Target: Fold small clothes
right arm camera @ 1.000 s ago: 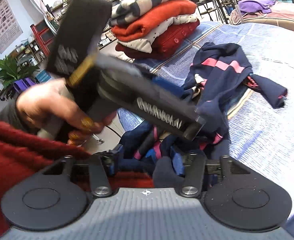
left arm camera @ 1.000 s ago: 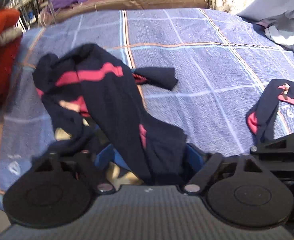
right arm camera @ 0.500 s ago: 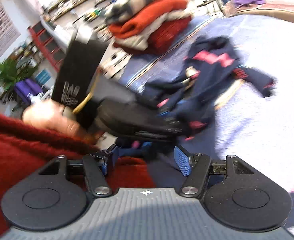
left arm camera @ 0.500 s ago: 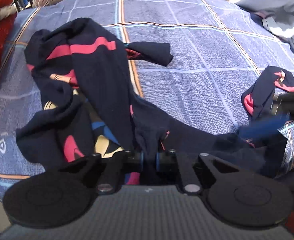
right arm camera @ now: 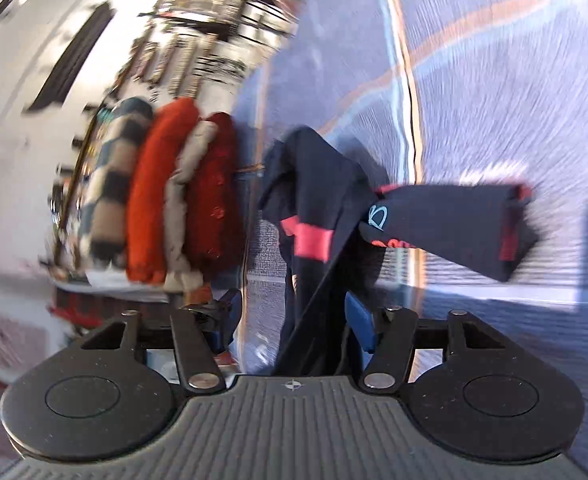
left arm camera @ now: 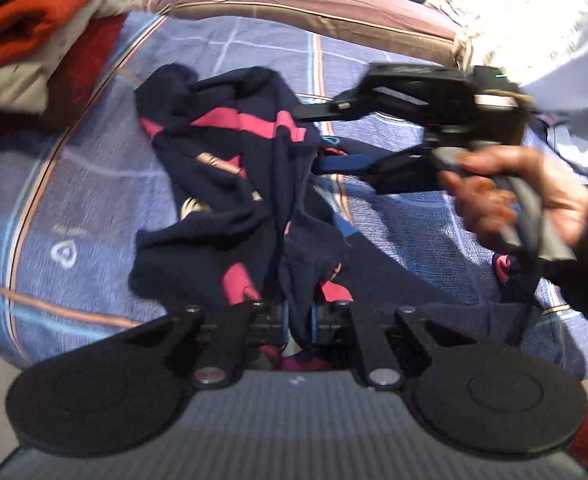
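The left gripper (left arm camera: 298, 318) is clamped on a bunched fold of the navy garment (left arm camera: 229, 168), which lies crumpled on the blue bedspread (left arm camera: 394, 216) just ahead. The right gripper (right arm camera: 289, 324) is wide, its jaws having just been closing, with navy cloth hanging between the pads. A stack of folded clothes (right arm camera: 165, 200) sits beyond.

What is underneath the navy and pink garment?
The navy garment lies crumpled on a blue plaid bedspread, which shows all around it. Whatever lies beneath its folds is covered. The left claw pinches its near edge.
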